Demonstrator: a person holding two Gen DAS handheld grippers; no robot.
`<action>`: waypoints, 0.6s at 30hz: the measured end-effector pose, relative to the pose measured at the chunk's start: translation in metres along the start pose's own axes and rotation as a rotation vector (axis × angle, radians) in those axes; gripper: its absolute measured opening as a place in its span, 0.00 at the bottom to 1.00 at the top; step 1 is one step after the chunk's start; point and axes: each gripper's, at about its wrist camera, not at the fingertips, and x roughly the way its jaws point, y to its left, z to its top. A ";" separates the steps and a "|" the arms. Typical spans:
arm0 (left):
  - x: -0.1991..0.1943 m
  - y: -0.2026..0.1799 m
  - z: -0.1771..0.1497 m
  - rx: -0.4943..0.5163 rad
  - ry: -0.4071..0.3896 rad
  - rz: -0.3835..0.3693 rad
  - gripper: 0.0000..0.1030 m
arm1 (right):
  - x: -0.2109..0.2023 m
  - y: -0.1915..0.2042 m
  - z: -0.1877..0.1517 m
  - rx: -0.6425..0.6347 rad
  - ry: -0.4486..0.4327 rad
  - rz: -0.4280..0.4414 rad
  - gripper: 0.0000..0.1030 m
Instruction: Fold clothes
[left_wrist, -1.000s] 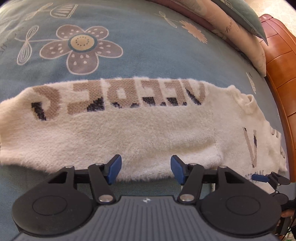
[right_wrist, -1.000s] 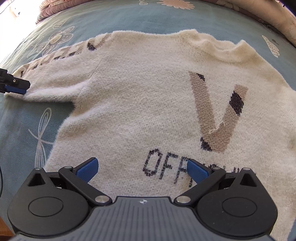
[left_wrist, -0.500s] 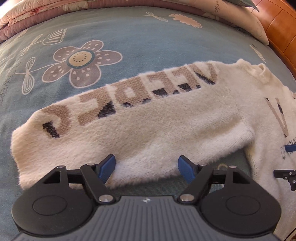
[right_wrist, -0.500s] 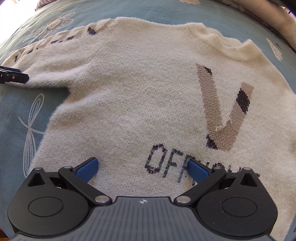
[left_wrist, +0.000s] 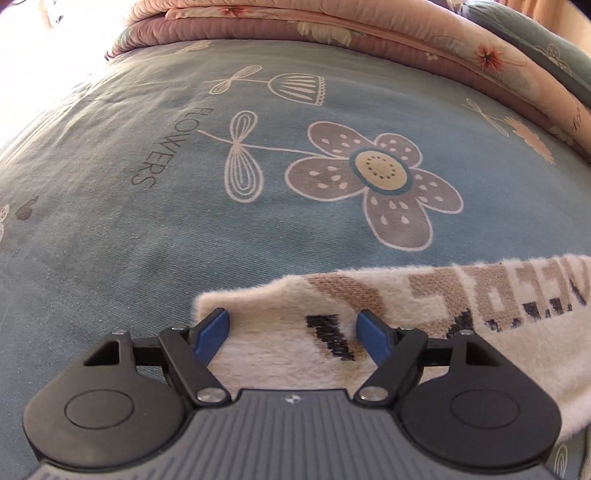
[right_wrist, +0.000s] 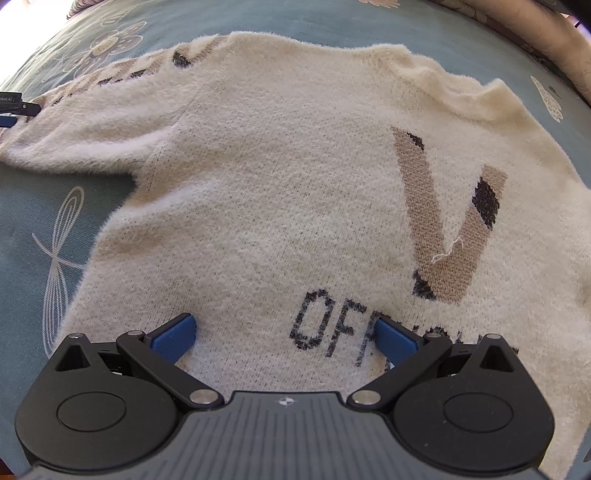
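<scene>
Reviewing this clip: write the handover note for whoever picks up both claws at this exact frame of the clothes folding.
Left claw: open, over the cuff end of the sweater's sleeve, gripping nothing.
Right claw: open, over the lower front of the cream sweater near the OFF lettering, gripping nothing.
Sweater lies flat, front up, on the blue flowered bedspread, the sleeve stretched straight out to the side.
Done: garment spread out.
Left: no fold made yet. Probably take the cuff and bring the sleeve across the body, then fold the rest.
</scene>
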 end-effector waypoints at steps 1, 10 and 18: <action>-0.003 0.003 0.002 -0.022 0.002 0.011 0.72 | 0.000 0.000 0.000 0.000 -0.002 -0.001 1.00; -0.032 -0.084 -0.014 0.186 -0.032 -0.229 0.76 | 0.002 0.002 0.000 0.010 -0.007 -0.016 1.00; -0.034 -0.085 -0.051 0.274 0.020 -0.138 0.78 | -0.003 0.002 0.002 0.014 -0.011 -0.017 1.00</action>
